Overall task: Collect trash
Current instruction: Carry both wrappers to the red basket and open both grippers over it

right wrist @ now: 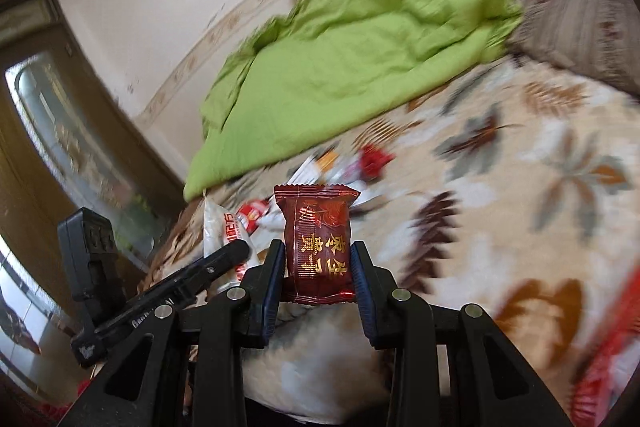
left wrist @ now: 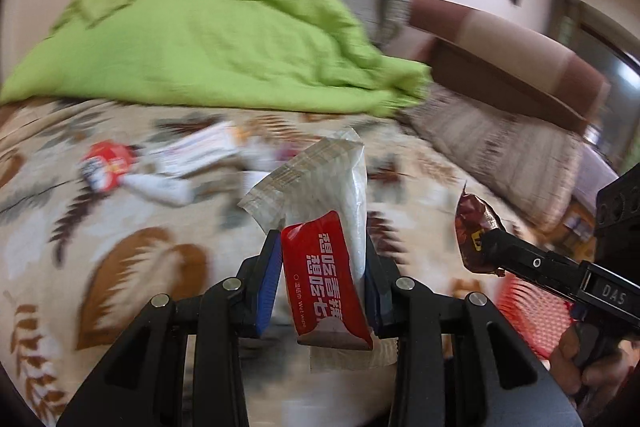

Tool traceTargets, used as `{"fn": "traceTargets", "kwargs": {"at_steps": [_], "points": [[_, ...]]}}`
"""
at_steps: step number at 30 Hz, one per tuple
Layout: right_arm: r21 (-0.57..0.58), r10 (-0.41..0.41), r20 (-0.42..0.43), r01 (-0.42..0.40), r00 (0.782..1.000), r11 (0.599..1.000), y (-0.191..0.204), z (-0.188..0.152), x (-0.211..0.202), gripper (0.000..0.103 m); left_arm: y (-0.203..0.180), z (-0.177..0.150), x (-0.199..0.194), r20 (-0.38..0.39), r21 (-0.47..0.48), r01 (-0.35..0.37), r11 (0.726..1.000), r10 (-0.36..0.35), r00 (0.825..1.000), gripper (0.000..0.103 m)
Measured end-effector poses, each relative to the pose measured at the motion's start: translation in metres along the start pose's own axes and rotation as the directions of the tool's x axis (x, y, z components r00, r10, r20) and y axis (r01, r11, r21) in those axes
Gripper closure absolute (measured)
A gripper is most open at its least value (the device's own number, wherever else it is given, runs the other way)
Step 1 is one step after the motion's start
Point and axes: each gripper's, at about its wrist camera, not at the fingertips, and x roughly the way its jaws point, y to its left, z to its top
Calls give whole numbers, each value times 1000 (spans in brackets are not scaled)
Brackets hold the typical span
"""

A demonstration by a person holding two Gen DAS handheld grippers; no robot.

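Observation:
My left gripper (left wrist: 322, 255) is shut on a red-and-white wet-wipe packet (left wrist: 326, 259) that stands upright between its blue pads, held above the leaf-patterned bed cover (left wrist: 132, 255). My right gripper (right wrist: 318, 259) is shut on a dark red snack wrapper (right wrist: 318, 243) with gold lettering. The left wrist view also shows that wrapper (left wrist: 474, 231) at the right, pinched in the right gripper. In the right wrist view the wet-wipe packet (right wrist: 224, 231) appears at the left, beside the left gripper's finger. More wrappers (left wrist: 160, 163) lie scattered on the cover ahead, also seen as wrappers (right wrist: 344, 163) from the right.
A crumpled green blanket (left wrist: 208, 39) covers the far part of the bed. Pillows (left wrist: 500, 147) and a brown headboard (left wrist: 512, 43) lie to the right. A red mesh basket (left wrist: 532, 311) shows at lower right, with a hand (left wrist: 576, 359) on the right gripper's handle. A door (right wrist: 48, 147) stands left.

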Motion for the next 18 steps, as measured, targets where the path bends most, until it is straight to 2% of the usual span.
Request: {"fn": "traceTargets", "kwargs": {"at_steps": [3,5,6,9,11,15,18], "points": [[52,-74,67,71,995,996,-32,1,-57,67,-45,7,6,-38,65,106,992,-103,994,68],[82,-137,99,129,986,988,-51,1,-88,67,-79,9,12,-80,98,193,976,-185,979,68],[104,-184,116,173,976,979,-64,0,-107,67,-100,10,18,-112,116,247,962,-235,966,68],[163,-283,134,260,950,952,-92,-4,-150,67,-148,7,31,-175,150,351,924,-324,930,68],[216,-362,137,329,922,919,-115,-11,-178,65,-183,1,44,-235,159,419,894,-378,896,68],[314,-444,116,391,888,865,-152,-26,-208,65,-244,-14,70,-335,163,504,848,-433,837,67],[359,-490,97,429,866,829,-169,-30,-216,61,-275,-25,88,-393,157,524,837,-434,811,61]]}}
